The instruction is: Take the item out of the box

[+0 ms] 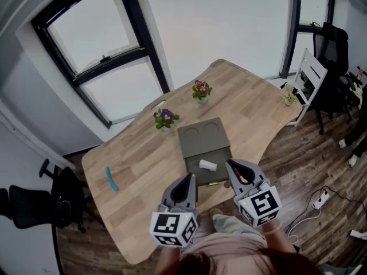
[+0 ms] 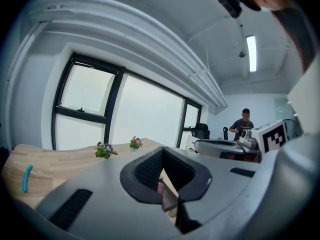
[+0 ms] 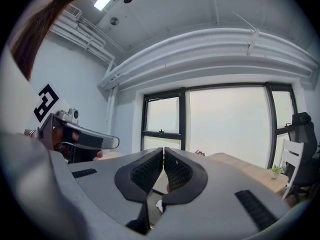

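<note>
Grippers: two, side by side and low in the head view, jaws pointing away from the person.
Left gripper (image 1: 188, 179): held over the near edge of the light wooden table (image 1: 143, 159), tips just left of the near corner of the flat grey box (image 1: 200, 139). In its own view (image 2: 162, 151) the ribbed pads stand a little apart, narrowing toward the tips, with nothing between them.
Right gripper (image 1: 230, 166): held at the box's right edge, tips near the small white item (image 1: 207, 165). In its own view (image 3: 163, 150) the pads are pressed together with only a thin slit, clamping nothing.
Marker cubes: two, one on each gripper, at the end nearest the person.
Black office chairs: two, one (image 1: 28, 205) off the table's left end, one (image 1: 332, 50) at far right.
Teal strip: one slim curved piece (image 1: 111, 179), flat on the table's left part, well apart from the box.
Flower pots: two, purple blooms (image 1: 165, 118) on the left and pink-and-yellow blooms (image 1: 201, 89) on the right, both beyond the box.
Box: one, open, at the table's near middle. Its far half shows two round recesses.
Item: one, lying in the box's near half, touched by neither gripper.
Green plant: one small plant in a white pot (image 1: 289, 98) at the table's right edge.
White chair: one (image 1: 309, 79), just beyond that edge.
</note>
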### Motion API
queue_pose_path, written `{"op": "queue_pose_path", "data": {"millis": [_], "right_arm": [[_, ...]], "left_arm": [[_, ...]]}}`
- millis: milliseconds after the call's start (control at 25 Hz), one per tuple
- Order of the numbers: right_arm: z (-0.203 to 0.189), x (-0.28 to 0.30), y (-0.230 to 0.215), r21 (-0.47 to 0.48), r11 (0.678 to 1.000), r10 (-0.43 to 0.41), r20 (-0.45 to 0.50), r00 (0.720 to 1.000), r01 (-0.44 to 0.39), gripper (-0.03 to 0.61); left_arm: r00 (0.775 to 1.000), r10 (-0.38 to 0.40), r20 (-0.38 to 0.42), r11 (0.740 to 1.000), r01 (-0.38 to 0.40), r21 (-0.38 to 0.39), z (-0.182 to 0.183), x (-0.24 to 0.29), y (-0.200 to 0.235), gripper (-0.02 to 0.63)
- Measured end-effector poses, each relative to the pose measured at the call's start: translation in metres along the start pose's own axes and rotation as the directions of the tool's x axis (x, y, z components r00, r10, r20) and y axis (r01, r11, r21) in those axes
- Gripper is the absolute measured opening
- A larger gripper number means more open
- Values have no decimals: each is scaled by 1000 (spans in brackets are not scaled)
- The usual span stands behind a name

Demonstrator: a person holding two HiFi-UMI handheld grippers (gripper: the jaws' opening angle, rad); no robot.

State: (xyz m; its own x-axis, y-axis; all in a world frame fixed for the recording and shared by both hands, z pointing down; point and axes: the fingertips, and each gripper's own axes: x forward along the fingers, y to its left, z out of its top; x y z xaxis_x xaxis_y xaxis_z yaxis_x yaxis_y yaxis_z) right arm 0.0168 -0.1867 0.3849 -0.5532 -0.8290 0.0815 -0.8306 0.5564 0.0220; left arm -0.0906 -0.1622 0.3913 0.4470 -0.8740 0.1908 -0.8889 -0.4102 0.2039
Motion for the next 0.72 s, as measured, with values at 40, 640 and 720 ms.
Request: {"op": "queue_pose_path", "data": {"millis": [40,640,720], "right_arm": [[-1,3,-1,-2,1000,9,-1,1000,-9,0],[-40,55,8,-61,975,203,-129,971,-213,2],[-47,60,11,-66,969,225,-148,963,-236,2]], "left_arm": [[1000,1,0,1000,-1,-1,0,3,1,-6],[1000,25,-13,1000,-25,2,-3,36,16,-6],[1000,26,-15,1000,-26,1,-3,39,18,-7]]}}
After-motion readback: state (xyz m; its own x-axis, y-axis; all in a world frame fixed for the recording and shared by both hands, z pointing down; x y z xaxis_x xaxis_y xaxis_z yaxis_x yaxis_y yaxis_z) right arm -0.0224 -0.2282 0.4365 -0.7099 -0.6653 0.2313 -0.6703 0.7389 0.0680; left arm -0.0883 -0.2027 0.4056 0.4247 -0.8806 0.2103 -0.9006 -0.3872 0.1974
